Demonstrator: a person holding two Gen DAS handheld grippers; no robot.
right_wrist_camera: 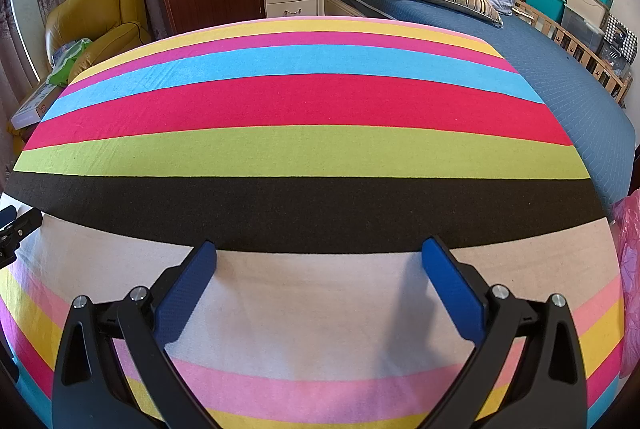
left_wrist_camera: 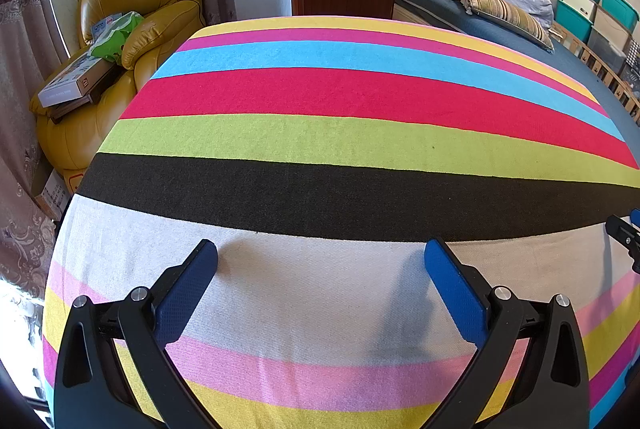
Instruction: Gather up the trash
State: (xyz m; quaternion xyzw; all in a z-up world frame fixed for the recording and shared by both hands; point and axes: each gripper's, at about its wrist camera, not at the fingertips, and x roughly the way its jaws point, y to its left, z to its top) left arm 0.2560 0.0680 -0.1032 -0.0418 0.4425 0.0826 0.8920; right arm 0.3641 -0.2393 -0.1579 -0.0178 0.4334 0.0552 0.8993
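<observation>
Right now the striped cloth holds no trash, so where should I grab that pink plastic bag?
Probably pinch the pink plastic bag at a crinkled fold with the open right claw, coming sideways past the striped cloth's right edge: the thin film bunches there. Most of it is cut off.

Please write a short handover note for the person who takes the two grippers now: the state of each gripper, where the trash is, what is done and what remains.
Left gripper: jaws wide open, nothing held, over the white band of the striped cloth.
Right gripper: jaws wide open, nothing held, over the same white band, beside the left one.
Trash: none visible on the cloth in either wrist view.
Bag: a pink plastic thing shows at the right edge of the right wrist view; possibly the trash bag, but I cannot confirm.
Done: cannot tell; the cloth looks clear.
Left: look around the cloth for remaining trash before you stop.
</observation>
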